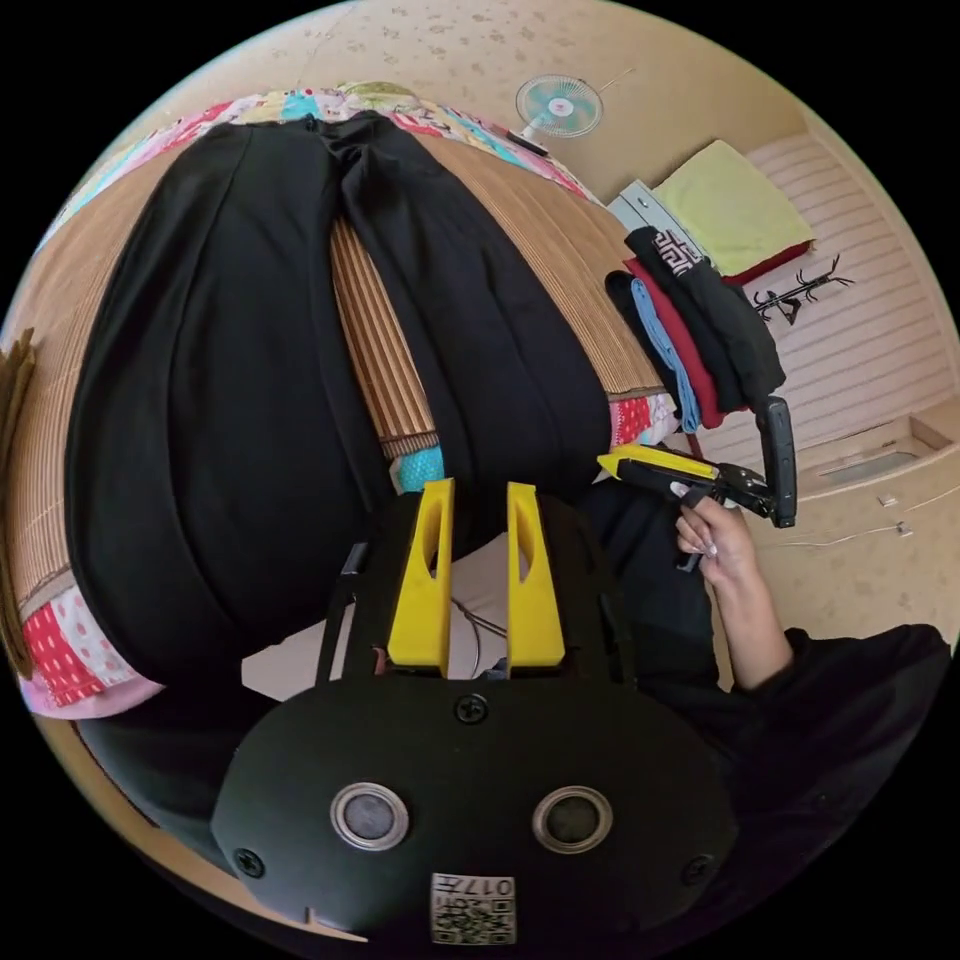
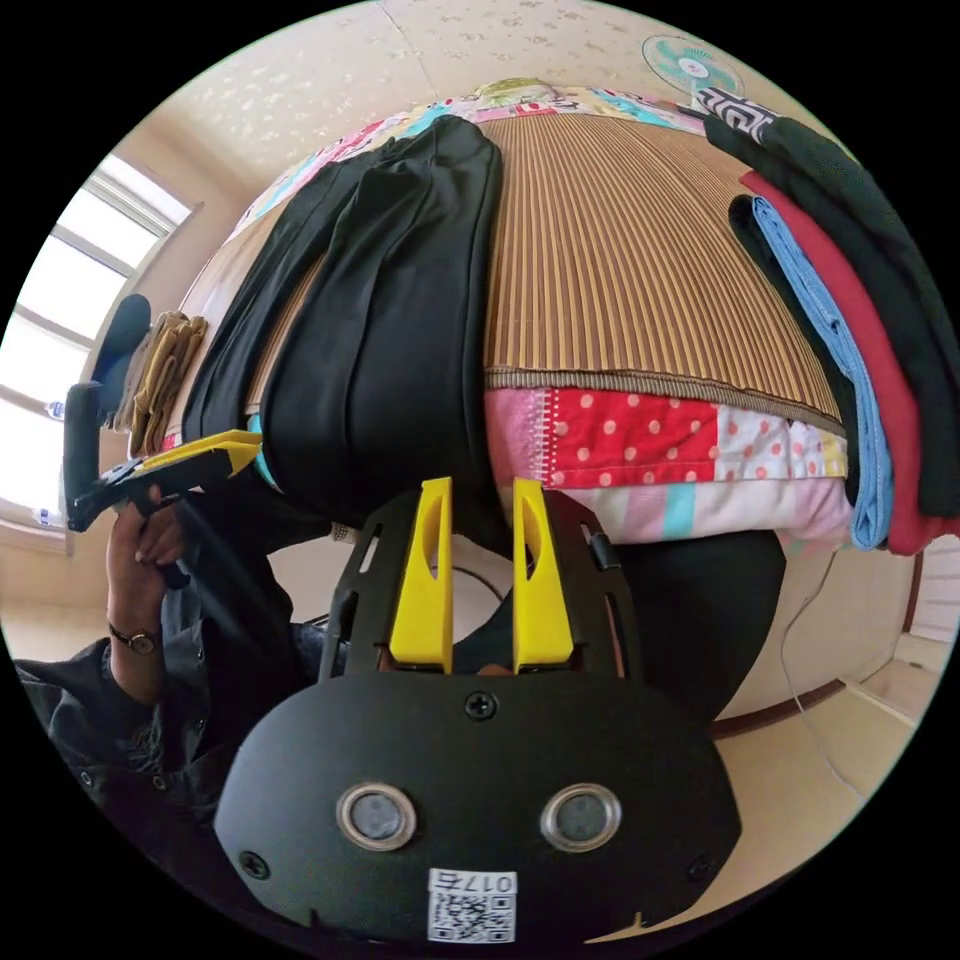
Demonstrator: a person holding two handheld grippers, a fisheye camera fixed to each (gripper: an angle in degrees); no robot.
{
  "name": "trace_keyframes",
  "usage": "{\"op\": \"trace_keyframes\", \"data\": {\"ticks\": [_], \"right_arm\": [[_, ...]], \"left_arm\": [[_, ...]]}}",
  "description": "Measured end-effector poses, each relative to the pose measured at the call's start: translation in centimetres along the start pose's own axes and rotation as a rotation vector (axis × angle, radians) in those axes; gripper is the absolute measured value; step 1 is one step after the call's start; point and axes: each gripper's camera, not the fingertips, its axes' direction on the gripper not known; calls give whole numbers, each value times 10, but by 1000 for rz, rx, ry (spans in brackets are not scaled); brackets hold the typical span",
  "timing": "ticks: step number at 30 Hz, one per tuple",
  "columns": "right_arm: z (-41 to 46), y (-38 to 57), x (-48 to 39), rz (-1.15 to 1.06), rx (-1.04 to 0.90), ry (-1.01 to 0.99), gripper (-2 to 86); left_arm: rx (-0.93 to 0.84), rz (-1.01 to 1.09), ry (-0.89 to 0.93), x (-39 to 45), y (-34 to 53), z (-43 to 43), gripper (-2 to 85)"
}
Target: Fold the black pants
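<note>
The black pants (image 1: 250, 400) lie spread on a striped woven bamboo mat (image 1: 375, 330) that covers the bed, their two legs splayed apart with a wedge of mat showing between them; the leg ends hang over the near edge of the bed. In the right gripper view the black pants (image 2: 370, 330) sit at about 10 o'clock, and bare mat (image 2: 640, 270) stretches to 1 o'clock. Under the mat a patchwork quilt (image 2: 640, 440) of pink and red dotted squares shows along the bed's side.

The left gripper (image 1: 478, 490) hangs just short of the pants' hanging edge, its yellow jaws a narrow gap apart and holding nothing. The right gripper (image 2: 480, 487) is the same: jaws slightly apart, empty, near the bed's edge.

A stack of folded clothes (image 1: 700, 320), black, red and blue, rests on the bed's corner at 3 o'clock in the left gripper view. A small pale electric fan (image 1: 558, 106) stands beyond the bed at 12 o'clock.
</note>
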Motion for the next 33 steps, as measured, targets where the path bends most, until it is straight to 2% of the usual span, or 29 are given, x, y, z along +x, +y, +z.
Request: {"op": "trace_keyframes", "data": {"ticks": [2, 5, 9, 12, 16, 20, 23, 26, 33], "right_arm": [[1, -1, -4, -29, -14, 5, 64], [-15, 4, -2, -38, -34, -40, 40], [-51, 28, 7, -85, 88, -109, 30], [-31, 31, 28, -7, -32, -33, 27], [-44, 42, 23, 59, 5, -40, 25], [-72, 55, -32, -158, 81, -55, 23], [-86, 60, -63, -327, 102, -5, 23], [-92, 65, -82, -458, 126, -31, 24], [-98, 87, -121, -615, 233, -87, 26]], "left_arm": [[10, -34, -42, 2, -1, 7, 62], [9, -11, 21, 9, 3, -1, 18], [68, 25, 24, 16, 14, -10, -3], [-31, -30, 23, 4, 18, 15, -4], [136, -46, 165, 3, 34, 3, 25], [151, 31, 206, 30, 26, -14, 76], [183, 111, 243, 56, 17, -28, 68], [142, 158, 296, 74, -4, -21, 84], [3, 131, 252, 85, -46, 27, 133]]}}
